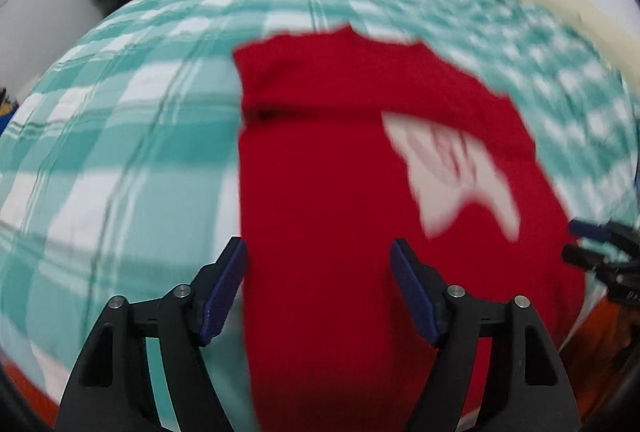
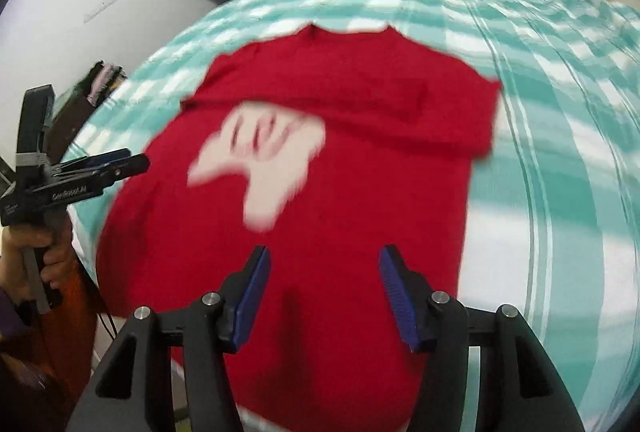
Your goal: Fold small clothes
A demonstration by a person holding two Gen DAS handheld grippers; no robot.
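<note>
Red T-shirt (image 1: 320,191) spread on the bed (image 1: 120,151), over a teal-and-white checked sheet, collar end far from both cameras, hem end nearest and hanging toward the near edge of the bed. White print (image 2: 260,167) on the chest, face up. Both sleeves seemingly turned in already, the sides running fairly straight — hard to confirm through the motion blur.

Left hand-held gripper (image 1: 318,272) hovering above the lower part of the shirt near its left edge, blue pads (image 1: 224,292) well apart, nothing pinched between them. Right hand-held gripper (image 2: 322,284) likewise poised over the lower part, jaws apart, cloth beneath but not clamped. Left tool also visible from the right wrist view, gripped by a hand (image 2: 36,256) at the bed's edge.

Likely handling: light, limp knit, no stiffness at all — bound to sag and drape wherever unsupported, and to slide a little on the smooth sheet. Low risk of damage; main risk a crooked or bunched fold. Best purchase probably at the two hem corners, one per hand-held gripper, pinching through all layers close to the edge, then lifting together and carrying toward the collar.
</note>
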